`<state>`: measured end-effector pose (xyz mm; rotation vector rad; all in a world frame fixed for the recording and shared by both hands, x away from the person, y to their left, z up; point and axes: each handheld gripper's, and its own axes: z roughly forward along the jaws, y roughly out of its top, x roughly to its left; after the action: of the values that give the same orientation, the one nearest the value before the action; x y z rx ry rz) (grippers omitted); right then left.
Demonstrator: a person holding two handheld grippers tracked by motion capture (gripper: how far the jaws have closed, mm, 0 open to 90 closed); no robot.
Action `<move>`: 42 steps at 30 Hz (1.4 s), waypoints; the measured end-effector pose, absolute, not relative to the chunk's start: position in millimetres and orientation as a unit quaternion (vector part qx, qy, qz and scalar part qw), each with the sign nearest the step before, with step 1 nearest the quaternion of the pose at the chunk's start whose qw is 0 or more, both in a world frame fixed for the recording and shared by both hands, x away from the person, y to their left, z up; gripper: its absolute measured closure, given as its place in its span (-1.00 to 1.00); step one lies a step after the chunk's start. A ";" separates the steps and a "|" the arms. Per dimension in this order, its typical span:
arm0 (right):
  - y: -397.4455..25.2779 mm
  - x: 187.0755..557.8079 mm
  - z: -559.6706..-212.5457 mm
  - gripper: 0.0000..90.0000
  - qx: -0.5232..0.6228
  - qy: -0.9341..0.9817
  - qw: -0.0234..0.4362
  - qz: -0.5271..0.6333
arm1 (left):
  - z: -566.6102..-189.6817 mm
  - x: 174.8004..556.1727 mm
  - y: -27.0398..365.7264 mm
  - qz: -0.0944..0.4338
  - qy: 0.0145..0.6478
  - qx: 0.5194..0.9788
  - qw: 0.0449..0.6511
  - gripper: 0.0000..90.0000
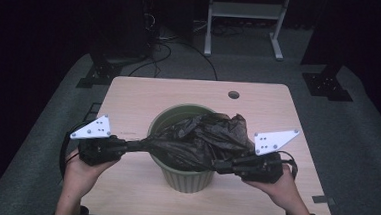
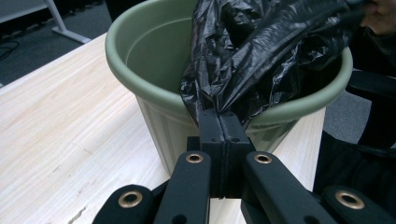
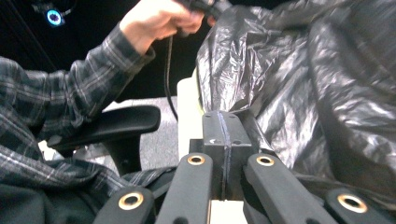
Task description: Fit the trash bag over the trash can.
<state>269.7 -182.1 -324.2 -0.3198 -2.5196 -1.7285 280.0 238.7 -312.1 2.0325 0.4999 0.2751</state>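
You had both grippers clamped on the black bin bag (image 1: pixel 201 138): left gripper (image 1: pixel 126 146) and right gripper (image 1: pixel 221 166) stretched it across the green bin (image 1: pixel 186 180).

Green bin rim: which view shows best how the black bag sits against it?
The high view: the whole rim of the green bin shows, with the black bag stretched across its near side between both grippers. The left gripper view shows the near rim and bag bunched at the fingers. The right gripper view shows mostly bag.
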 end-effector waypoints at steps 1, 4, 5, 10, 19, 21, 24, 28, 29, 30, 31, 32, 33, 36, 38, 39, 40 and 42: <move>-182.1 269.7 -324.2 1.00 -0.104 -0.820 0.035 -0.562 | -312.1 280.0 238.7 0.113 0.206 0.838 0.493 1.00; -174.8 261.8 -335.7 1.00 -0.098 -0.823 0.048 -0.557 | -315.3 279.5 240.1 0.111 0.210 0.837 0.493 1.00; -169.6 257.7 -343.9 1.00 -0.098 -0.831 0.048 -0.545 | -316.8 280.0 240.5 0.111 0.211 0.837 0.492 1.00; -158.9 255.9 -368.3 1.00 -0.105 -0.838 0.063 -0.531 | -318.9 283.3 239.6 0.107 0.212 0.840 0.487 1.00; -131.5 249.6 -404.3 1.00 -0.105 -0.872 0.068 -0.472 | -326.9 291.9 237.7 0.119 0.231 0.851 0.457 1.00; -130.8 248.8 -404.5 0.93 -0.106 -0.869 0.070 -0.479 | -327.4 295.0 238.6 0.125 0.237 0.852 0.451 1.00; -133.8 248.1 -399.9 0.81 -0.106 -0.866 0.066 -0.484 | -327.0 299.9 238.6 0.132 0.242 0.853 0.443 1.00; -149.9 246.9 -380.7 0.64 -0.108 -0.853 0.063 -0.507 | -323.7 309.4 236.7 0.138 0.241 0.855 0.437 1.00; -153.5 246.1 -375.7 0.62 -0.106 -0.850 0.059 -0.512 | -323.7 309.4 236.7 0.138 0.241 0.855 0.437 1.00; -153.5 246.1 -375.7 0.62 -0.106 -0.850 0.059 -0.512 | -323.8 311.2 236.3 0.138 0.243 0.855 0.438 1.00; -159.7 243.7 -366.5 0.61 -0.104 -0.847 0.056 -0.519 | -324.4 314.3 235.7 0.137 0.244 0.855 0.437 1.00; -163.5 242.3 -361.1 0.60 -0.103 -0.844 0.052 -0.524 | -324.8 316.2 235.4 0.135 0.244 0.855 0.438 0.99; -168.3 241.2 -354.4 0.60 -0.101 -0.840 0.046 -0.531 | -324.8 316.2 235.4 0.135 0.244 0.855 0.438 0.99; -179.2 241.7 -337.2 0.60 -0.100 -0.832 0.024 -0.546 | -325.6 320.0 234.5 0.134 0.245 0.854 0.439 0.99; -183.4 243.9 -329.9 0.60 -0.102 -0.829 0.016 -0.550 | -325.4 322.5 234.0 0.135 0.246 0.854 0.438 0.99; -187.7 246.9 -322.3 0.60 -0.105 -0.826 0.003 -0.554 | -325.1 323.9 233.9 0.135 0.246 0.854 0.438 0.99; -192.0 250.9 -314.9 0.60 -0.109 -0.822 -0.009 -0.559 | -324.6 325.8 233.7 0.138 0.247 0.855 0.434 0.99; -205.0 267.0 -293.0 0.60 -0.124 -0.811 -0.047 -0.570 | -323.6 330.8 233.4 0.137 0.248 0.855 0.434 0.99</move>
<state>267.0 -205.0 -293.0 -0.4027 -2.6273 -1.8450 330.8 233.4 -323.6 2.1301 0.6184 0.3423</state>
